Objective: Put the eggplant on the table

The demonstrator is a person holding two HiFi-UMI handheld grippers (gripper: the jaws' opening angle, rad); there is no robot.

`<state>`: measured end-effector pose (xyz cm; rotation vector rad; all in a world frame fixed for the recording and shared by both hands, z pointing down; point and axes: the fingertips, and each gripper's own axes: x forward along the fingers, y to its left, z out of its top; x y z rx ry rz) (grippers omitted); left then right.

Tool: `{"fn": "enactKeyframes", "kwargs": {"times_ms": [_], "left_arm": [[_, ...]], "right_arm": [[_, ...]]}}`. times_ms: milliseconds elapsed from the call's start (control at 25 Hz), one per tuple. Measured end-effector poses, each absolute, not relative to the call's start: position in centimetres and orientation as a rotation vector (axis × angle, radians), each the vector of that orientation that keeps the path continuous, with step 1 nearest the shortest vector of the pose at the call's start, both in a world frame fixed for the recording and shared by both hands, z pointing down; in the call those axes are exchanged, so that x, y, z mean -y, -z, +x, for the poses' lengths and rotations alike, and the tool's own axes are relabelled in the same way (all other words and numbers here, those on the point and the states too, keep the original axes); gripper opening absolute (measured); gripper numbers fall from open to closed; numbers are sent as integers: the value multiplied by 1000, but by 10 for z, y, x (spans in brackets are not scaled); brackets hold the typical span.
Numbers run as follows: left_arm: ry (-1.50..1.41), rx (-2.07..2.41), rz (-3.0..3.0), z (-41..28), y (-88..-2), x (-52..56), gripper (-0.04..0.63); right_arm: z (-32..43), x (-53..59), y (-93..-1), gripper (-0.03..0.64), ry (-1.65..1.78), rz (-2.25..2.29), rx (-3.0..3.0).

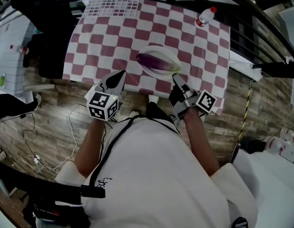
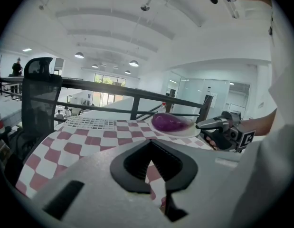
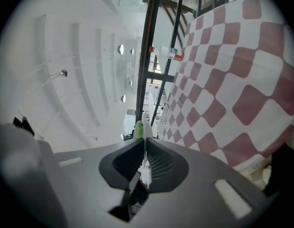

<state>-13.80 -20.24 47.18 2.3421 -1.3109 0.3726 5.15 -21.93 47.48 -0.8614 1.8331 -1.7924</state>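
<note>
Checked cloth covers the desk [image 1: 104, 37], with dark railings behind its far edge and wood floor on the near side. At the desk's near edge the right gripper [image 1: 177, 79] is pressed together on the thin white rim of the plate [image 1: 158, 49], at the plate's near right. A bit of green shows just past its tips. The eggplant [image 1: 156, 61] lies in the plate, just beyond that gripper and to its left. Its long axis runs left to right, with the dark purple end to the left and the green stem end toward the right gripper. The left gripper [image 1: 119, 77] hangs at the near edge, left of the plate and apart from it, with its tips together and nothing between them. A bottle [image 1: 205, 16] stands well apart at the far right corner. The eggplant is not yet on the cloth. The free left gripper looks better placed to take it, coming across its purple end.
</note>
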Motion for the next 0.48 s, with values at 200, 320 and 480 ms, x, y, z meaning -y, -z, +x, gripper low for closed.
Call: {"fn": "enactKeyframes", "kwargs": {"times_ms": [200,320,480], "left_arm": [[-379,1359,2270,-138,-485,229,2],[-383,1382,2236,-137,-491,241,2],[-367,1398,2195,-133,-501,252,2]], "right_arm": [[50,259,-484,25,1831,-818,-1884],[48,281,-491,25,1849,-793,-1913],[44,306,-505,25,1864,-743,-1957]]}}
